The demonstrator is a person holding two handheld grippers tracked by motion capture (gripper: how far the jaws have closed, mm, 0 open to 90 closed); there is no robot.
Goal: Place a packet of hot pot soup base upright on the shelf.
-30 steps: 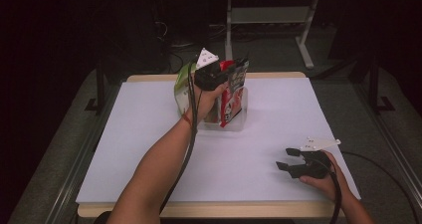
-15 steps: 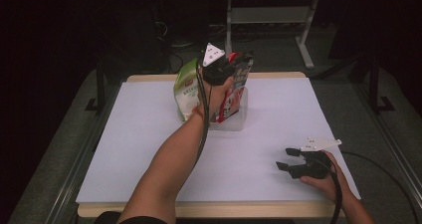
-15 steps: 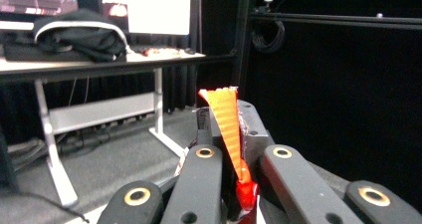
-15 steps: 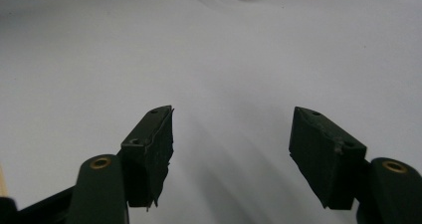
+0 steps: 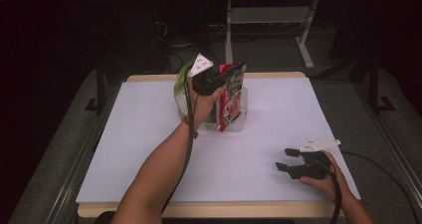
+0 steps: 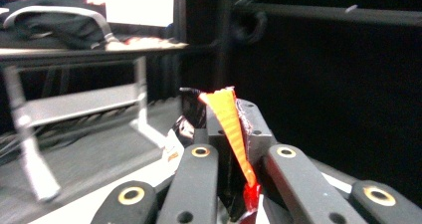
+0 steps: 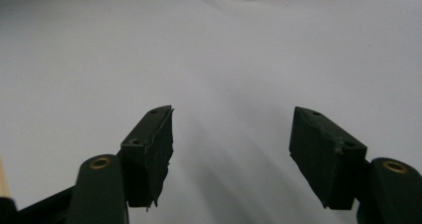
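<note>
Two fingers of the left gripper (image 5: 238, 68) were clamped on the red snack pouch (image 5: 230, 102), held upright, long axis vertical, over the clear bin (image 5: 241, 115) at upper centre. The right gripper (image 5: 284, 159), fingers apart, rested lower right on the desk (image 5: 144, 134).

The left arm stretches forward across the table, its left gripper (image 5: 238, 70) raised, jaws nearly together after just easing apart a little, with a thin edge pinched between them. The right gripper (image 5: 285, 160) rests low near the body, jaws apart and empty.
</note>
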